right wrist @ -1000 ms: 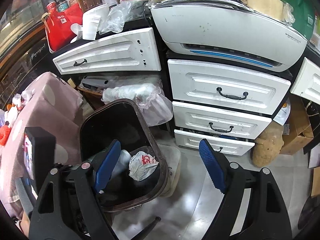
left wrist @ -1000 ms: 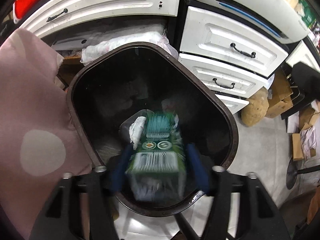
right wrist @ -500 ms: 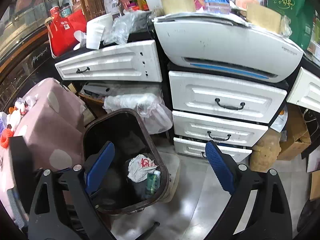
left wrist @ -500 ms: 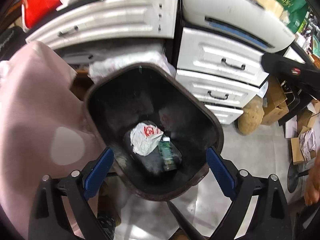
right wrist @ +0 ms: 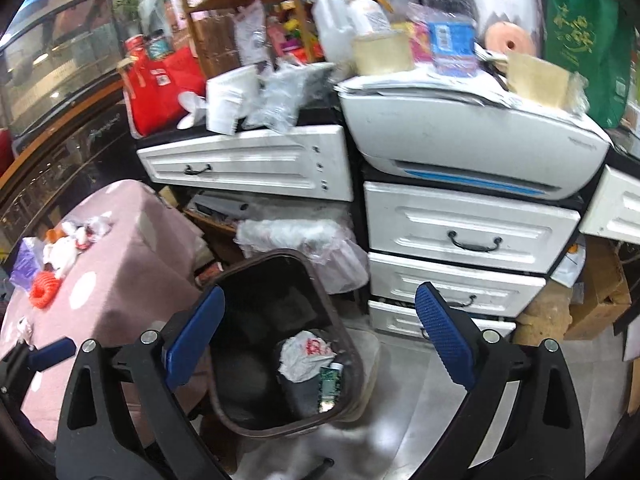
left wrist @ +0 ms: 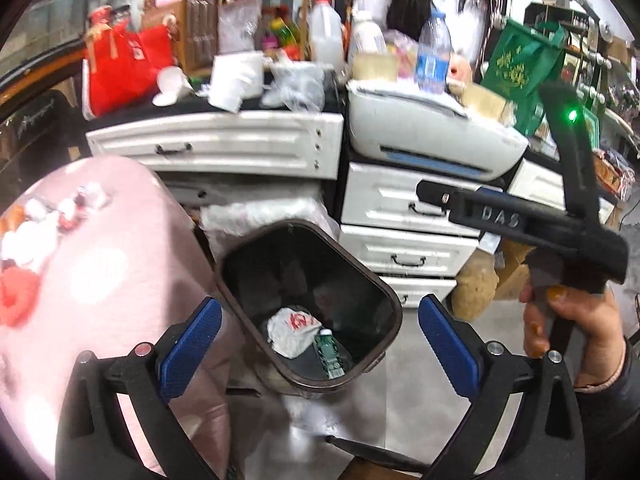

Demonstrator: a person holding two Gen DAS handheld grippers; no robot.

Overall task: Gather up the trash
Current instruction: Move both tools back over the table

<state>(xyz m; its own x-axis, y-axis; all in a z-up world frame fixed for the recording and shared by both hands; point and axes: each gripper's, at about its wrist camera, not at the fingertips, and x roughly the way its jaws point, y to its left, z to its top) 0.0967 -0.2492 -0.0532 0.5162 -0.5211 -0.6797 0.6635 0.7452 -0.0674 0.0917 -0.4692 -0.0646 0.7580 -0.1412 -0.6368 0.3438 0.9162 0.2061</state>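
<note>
A dark brown trash bin (left wrist: 394, 312) (right wrist: 224, 284) stands on the floor beside the pink table. Inside it lie a crumpled white bag with red print (left wrist: 290, 330) (right wrist: 304, 354) and a green bottle (left wrist: 330, 354) (right wrist: 330, 384). My left gripper (left wrist: 320, 344) is open and empty, raised above the bin. My right gripper (right wrist: 320, 340) is open and empty, also above the bin; its body shows at the right in the left wrist view (left wrist: 520, 220). More trash lies on the pink table: white wads (right wrist: 70, 240), an orange coil (right wrist: 42, 288), a purple wrapper (right wrist: 26, 262).
The pink polka-dot tablecloth (left wrist: 100, 260) (right wrist: 112, 276) is left of the bin. White drawers (right wrist: 468, 236) and a printer (right wrist: 472, 144) stand behind, with clutter on top. A clear plastic bag (right wrist: 304, 240) hangs behind the bin. Cardboard boxes (right wrist: 600, 292) sit at right.
The left gripper opened and let the green bottle drop into the bin, then rose and pulled back. The right gripper also rose. Both views now show more of the table and shelf.
</note>
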